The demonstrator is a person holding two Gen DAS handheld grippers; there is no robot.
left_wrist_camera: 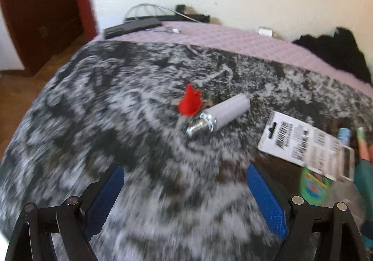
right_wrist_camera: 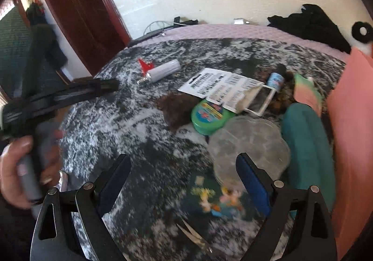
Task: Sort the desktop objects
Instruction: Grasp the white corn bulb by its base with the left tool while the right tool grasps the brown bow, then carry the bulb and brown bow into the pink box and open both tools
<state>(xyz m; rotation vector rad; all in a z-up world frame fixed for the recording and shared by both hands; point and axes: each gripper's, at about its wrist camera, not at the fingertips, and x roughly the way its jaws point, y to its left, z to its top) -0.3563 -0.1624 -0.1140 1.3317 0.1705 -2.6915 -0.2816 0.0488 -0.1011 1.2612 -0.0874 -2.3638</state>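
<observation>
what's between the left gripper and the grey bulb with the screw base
Nothing: in the left wrist view only bare black-and-white patterned blanket lies between the open left gripper and the grey bulb.

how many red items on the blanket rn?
1: the red plastic piece lies on the blanket, touching the grey bulb at its screw-base end. Clutter on the right may hide others.

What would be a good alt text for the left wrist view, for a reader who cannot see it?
The open left gripper hovers, empty, over a grey-and-black patterned blanket. Ahead of it lie a grey cylindrical bulb with a metal screw base and a small red plastic piece; a white barcode card lies to the right.
</observation>
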